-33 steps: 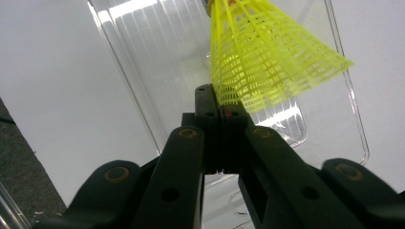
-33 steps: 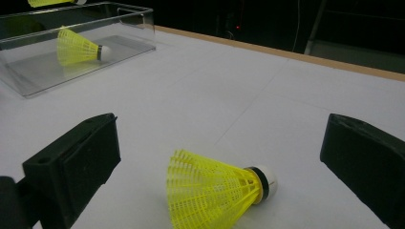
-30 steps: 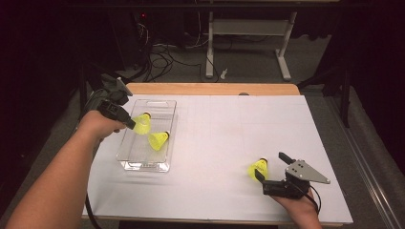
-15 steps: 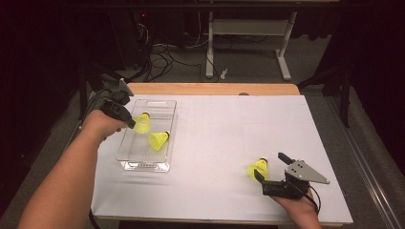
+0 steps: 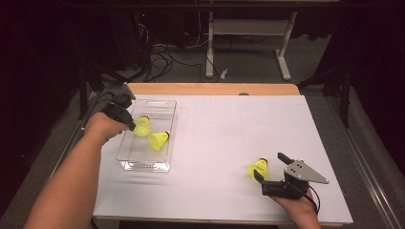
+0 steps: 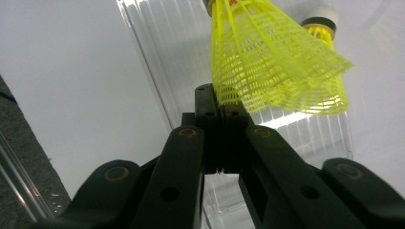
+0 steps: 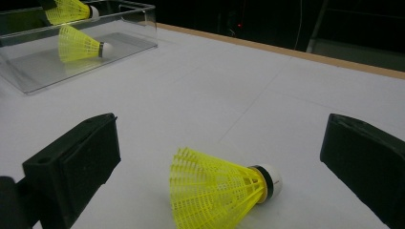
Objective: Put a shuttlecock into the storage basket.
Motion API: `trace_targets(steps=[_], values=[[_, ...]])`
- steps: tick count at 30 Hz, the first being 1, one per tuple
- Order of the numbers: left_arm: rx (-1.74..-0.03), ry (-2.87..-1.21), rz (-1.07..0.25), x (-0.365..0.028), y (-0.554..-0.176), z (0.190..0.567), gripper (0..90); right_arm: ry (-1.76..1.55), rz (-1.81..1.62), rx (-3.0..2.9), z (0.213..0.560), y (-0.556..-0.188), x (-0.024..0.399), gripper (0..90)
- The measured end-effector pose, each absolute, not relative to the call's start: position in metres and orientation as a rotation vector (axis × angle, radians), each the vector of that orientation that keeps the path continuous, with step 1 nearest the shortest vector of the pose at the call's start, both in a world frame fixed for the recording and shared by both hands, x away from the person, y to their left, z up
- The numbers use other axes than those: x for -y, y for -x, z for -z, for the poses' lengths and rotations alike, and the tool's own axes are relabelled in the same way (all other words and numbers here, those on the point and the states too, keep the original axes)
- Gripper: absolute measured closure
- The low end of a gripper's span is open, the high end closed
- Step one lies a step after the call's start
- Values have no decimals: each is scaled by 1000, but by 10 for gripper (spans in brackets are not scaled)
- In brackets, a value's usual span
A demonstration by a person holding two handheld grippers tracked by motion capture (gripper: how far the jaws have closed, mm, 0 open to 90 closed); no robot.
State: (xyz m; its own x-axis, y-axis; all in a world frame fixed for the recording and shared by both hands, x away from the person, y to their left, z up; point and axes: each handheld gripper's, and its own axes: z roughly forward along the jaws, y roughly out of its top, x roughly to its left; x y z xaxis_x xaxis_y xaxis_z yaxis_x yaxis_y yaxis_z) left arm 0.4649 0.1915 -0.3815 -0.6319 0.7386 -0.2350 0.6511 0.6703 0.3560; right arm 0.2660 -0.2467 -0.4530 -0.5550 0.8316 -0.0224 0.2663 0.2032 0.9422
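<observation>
White table [image 5: 215, 143] across the frame's middle, clear plastic bin [image 5: 160, 102] at centre left holding one yellow shuttlecock [image 5: 157, 140], left gripper [image 5: 130, 125] clamped on a second shuttlecock's [image 5: 142, 125] skirt over the bin, right gripper [image 5: 270, 169] at lower right, jaws apart around a third shuttlecock [image 5: 258, 167] lying on the table.

Lab, dark rm, floor cables [image 5: 157, 57], white-topped bench [image 5: 229, 138]

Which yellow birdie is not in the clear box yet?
The shuttlecock lying on its side on the white table, between the open jaws of the right hand-held gripper. The other two are at the clear box: one lies inside, one is pinched over it.
</observation>
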Motion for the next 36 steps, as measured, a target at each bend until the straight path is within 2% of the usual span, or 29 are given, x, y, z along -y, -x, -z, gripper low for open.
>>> trace_targets(steps=[3,4,6,9,12,14,15,17,26,28,36], values=[[-2482,-1177,-358,-194,-465,386,895,-1017,-1352,-1939,453,-266,247,5],[-2543,-1085,-363,-189,-467,386,895,-1018,-1351,-1938,453,-266,247,5],[-2482,-1181,-369,-192,-466,388,894,-1017,-1353,-1938,453,-266,247,5],[-2522,-1115,-381,-188,-468,390,894,-1019,-1353,-1938,454,-266,247,5],[-2475,-1197,-378,-191,-467,393,894,-1018,-1352,-1938,454,-266,247,5],[-2502,-1165,-388,-188,-468,395,894,-1020,-1353,-1938,454,-266,247,5],[-2547,-1094,-392,-185,-469,395,894,-1022,-1353,-1938,454,-266,247,4],[-2480,-1208,-396,-189,-468,398,894,-1025,-1353,-1939,454,-266,247,5],[-2504,-1194,-421,-187,-469,409,893,-1023,-1355,-1942,454,-266,247,5],[-2552,-1125,-428,-183,-471,411,893,-1022,-1355,-1942,454,-266,247,5],[-2532,-1171,-433,-182,-471,416,893,-1023,-1356,-1949,455,-266,246,5]])
